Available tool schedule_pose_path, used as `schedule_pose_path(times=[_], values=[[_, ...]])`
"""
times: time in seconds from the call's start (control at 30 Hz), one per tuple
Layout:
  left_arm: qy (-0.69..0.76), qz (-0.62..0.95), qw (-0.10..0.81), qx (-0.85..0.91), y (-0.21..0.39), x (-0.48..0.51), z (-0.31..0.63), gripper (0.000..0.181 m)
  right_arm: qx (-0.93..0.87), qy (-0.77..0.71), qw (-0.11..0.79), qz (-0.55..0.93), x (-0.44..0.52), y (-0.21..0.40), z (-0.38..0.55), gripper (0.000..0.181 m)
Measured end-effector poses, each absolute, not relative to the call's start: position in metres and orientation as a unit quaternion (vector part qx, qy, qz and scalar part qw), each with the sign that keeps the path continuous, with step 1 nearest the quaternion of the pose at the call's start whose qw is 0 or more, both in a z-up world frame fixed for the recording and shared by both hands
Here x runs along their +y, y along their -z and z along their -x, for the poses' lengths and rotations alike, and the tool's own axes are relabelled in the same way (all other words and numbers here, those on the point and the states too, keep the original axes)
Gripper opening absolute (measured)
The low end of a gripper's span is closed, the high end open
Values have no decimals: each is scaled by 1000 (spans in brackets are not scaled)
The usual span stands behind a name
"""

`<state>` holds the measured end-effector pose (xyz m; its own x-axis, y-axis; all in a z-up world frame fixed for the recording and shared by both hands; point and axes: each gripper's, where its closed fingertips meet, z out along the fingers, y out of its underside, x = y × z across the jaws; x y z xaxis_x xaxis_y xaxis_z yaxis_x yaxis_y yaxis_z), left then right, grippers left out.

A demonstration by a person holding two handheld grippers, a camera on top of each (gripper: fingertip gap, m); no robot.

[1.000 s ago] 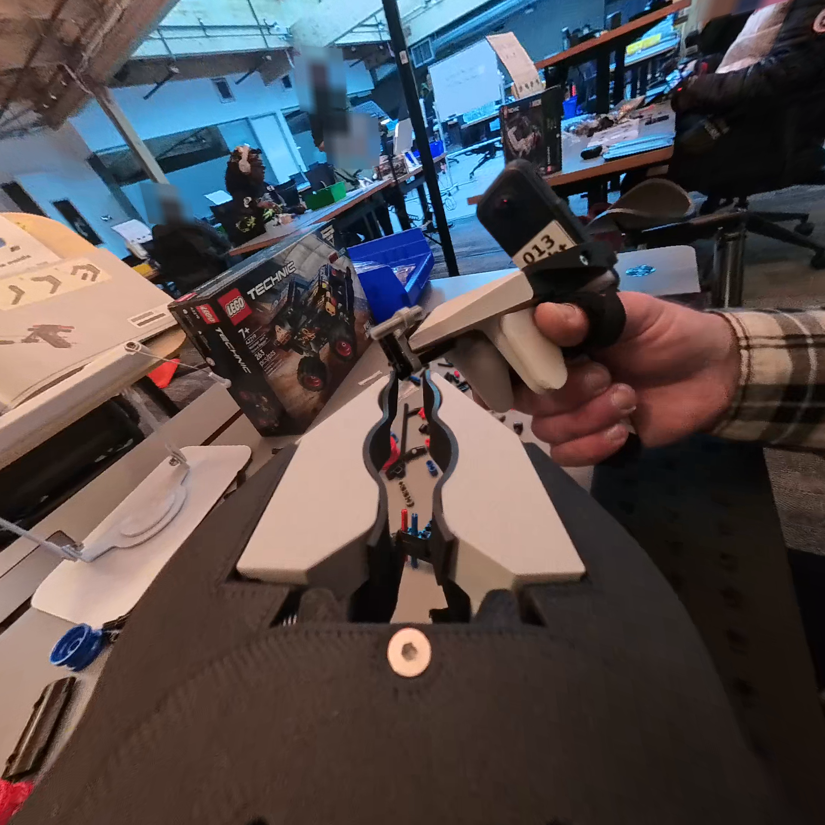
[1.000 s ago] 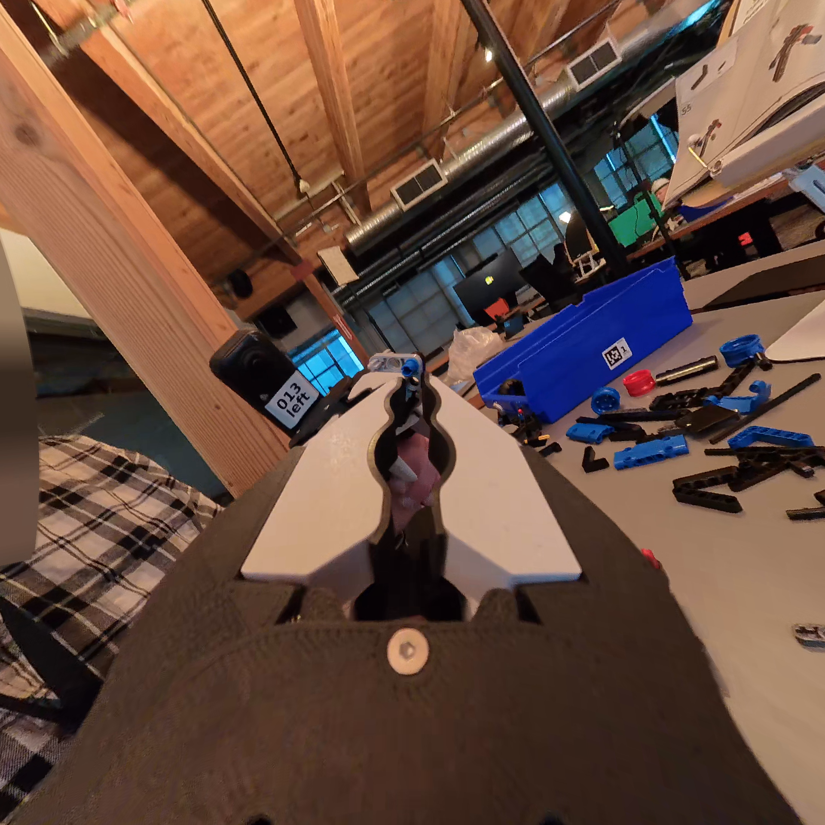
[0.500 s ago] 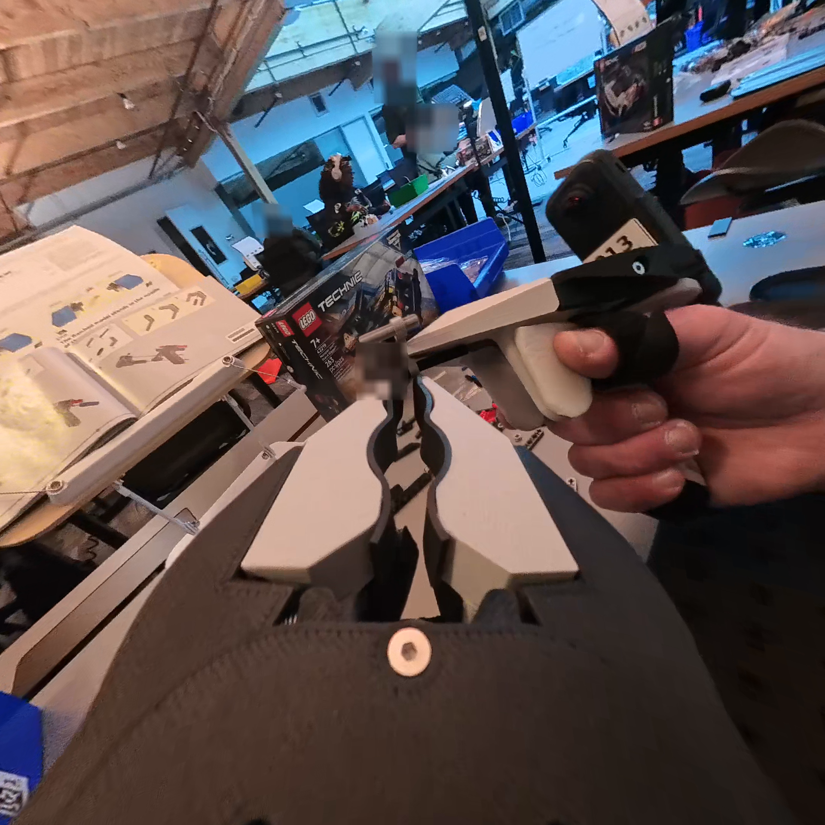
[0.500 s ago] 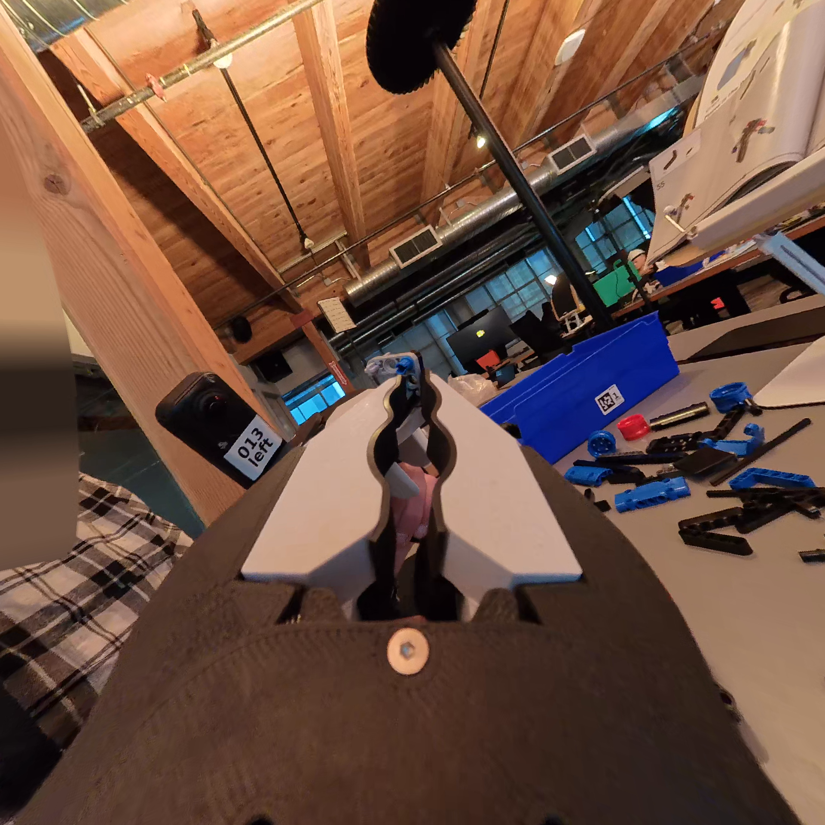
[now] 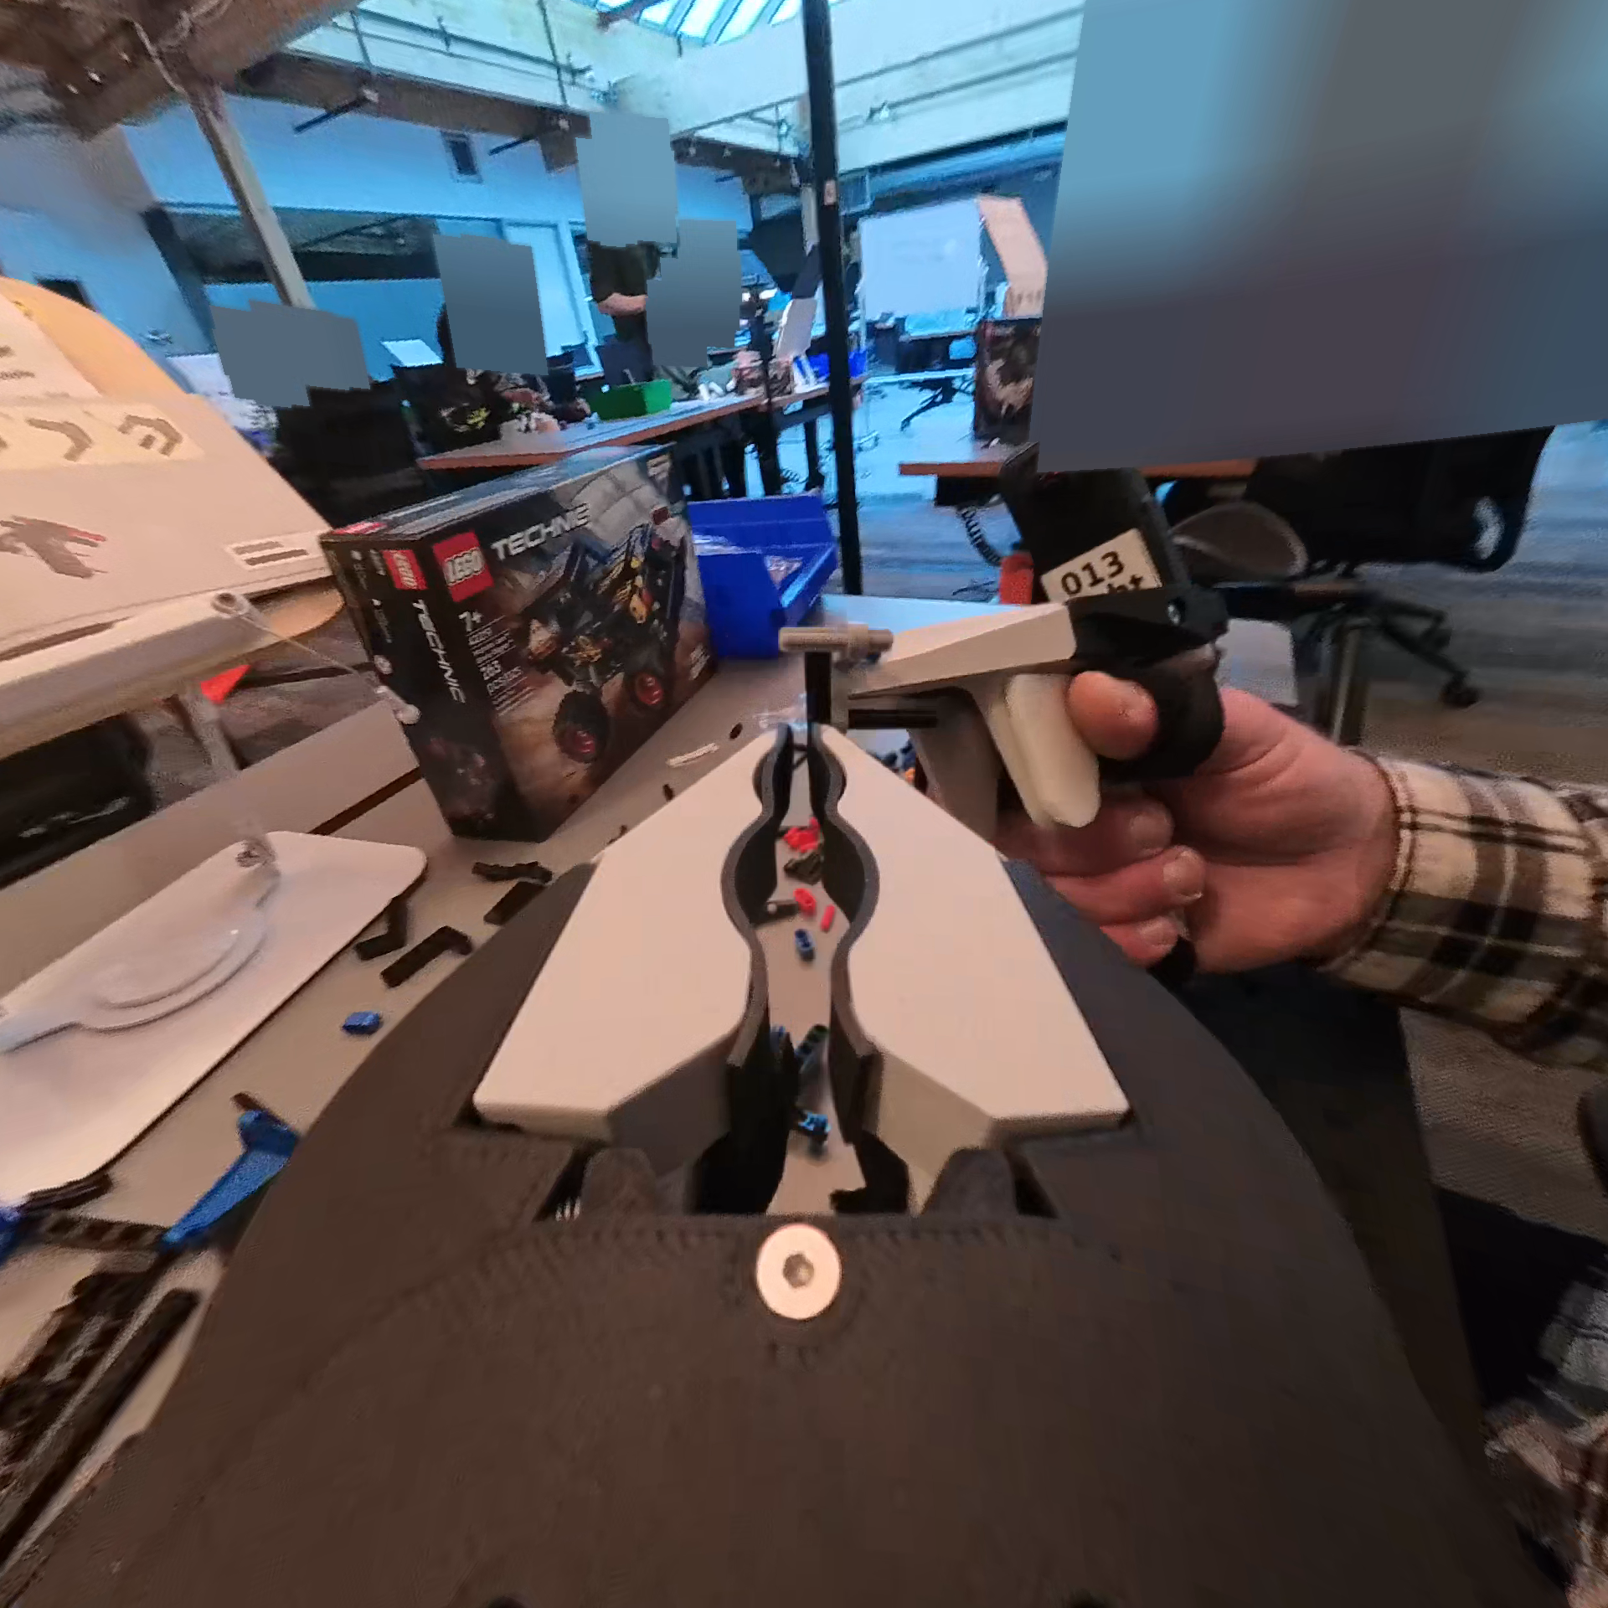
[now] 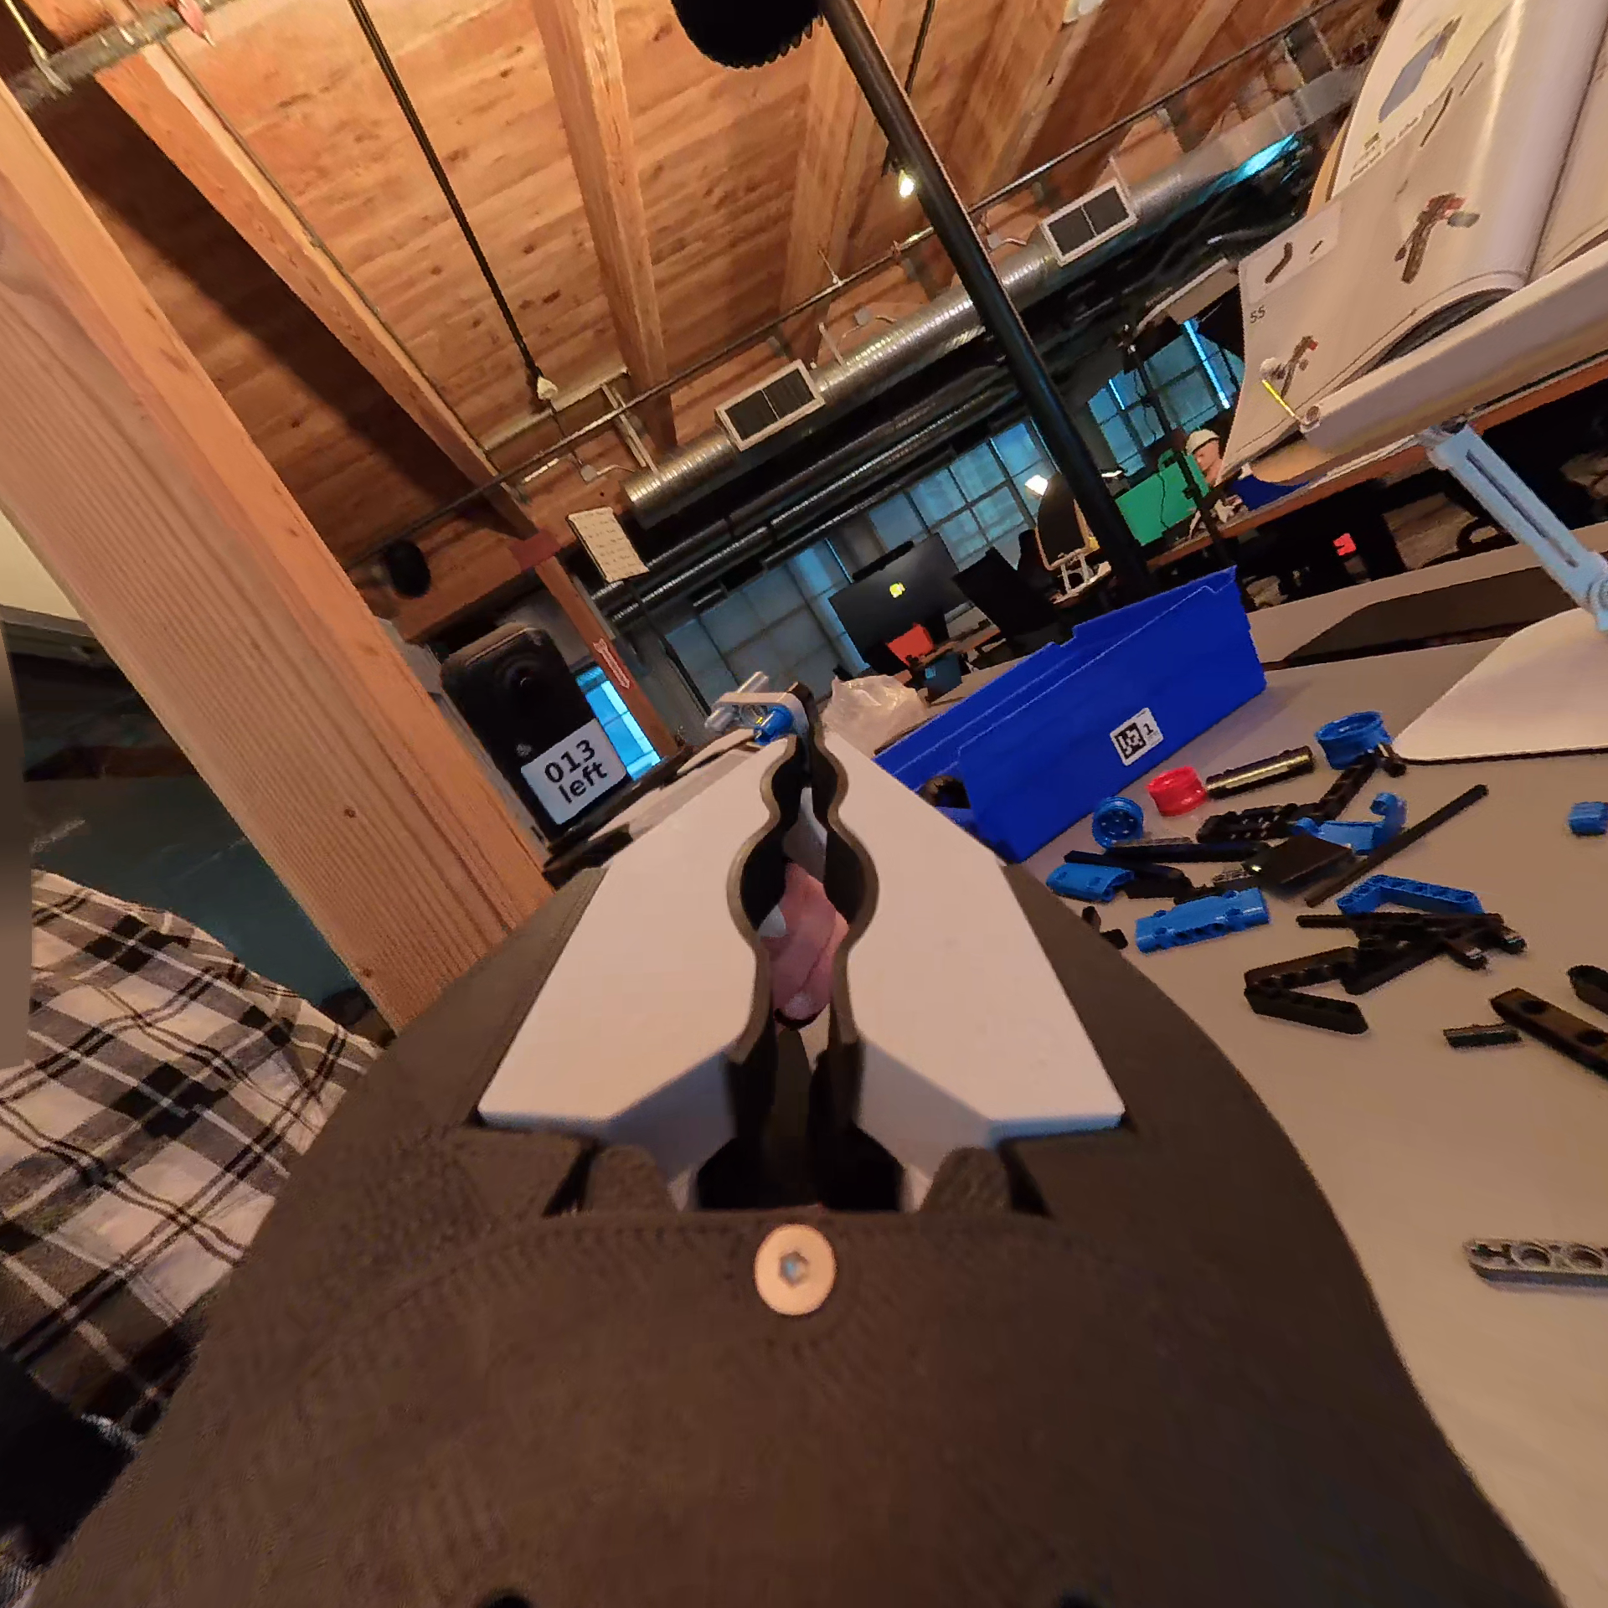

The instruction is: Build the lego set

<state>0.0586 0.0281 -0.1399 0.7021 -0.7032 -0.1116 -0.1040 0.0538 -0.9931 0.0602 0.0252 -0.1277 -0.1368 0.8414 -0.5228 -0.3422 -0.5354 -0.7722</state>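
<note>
Gripping Lego Parts Tip To Tip

Pinching a thin black axle upright in left gripper, jaws narrow. Clamped just above, right gripper on small grey piece, apparently joined to axle. Scattered below: loose pieces.

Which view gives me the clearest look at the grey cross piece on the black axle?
The left wrist view: the grey cross piece sits side-on atop the black axle above the left gripper. The right wrist view shows it only small, partly hidden behind the right gripper.
</note>
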Motion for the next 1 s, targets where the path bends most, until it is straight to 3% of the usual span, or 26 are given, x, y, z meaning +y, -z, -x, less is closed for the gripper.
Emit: schedule_pose_path(times=[0.27, 0.73, 1.0], values=[[267, 636, 646, 327, 142, 22, -68, 15, -280, -665, 444, 531, 22, 132, -56, 0], [394, 619, 607, 306, 140, 16, -71, 6, -357, -625, 444, 533, 13, 135, -62, 2], [481, 598, 566, 301, 138, 8, -72, 6, -397, -619, 445, 511, 8, 129, -68, 20]])
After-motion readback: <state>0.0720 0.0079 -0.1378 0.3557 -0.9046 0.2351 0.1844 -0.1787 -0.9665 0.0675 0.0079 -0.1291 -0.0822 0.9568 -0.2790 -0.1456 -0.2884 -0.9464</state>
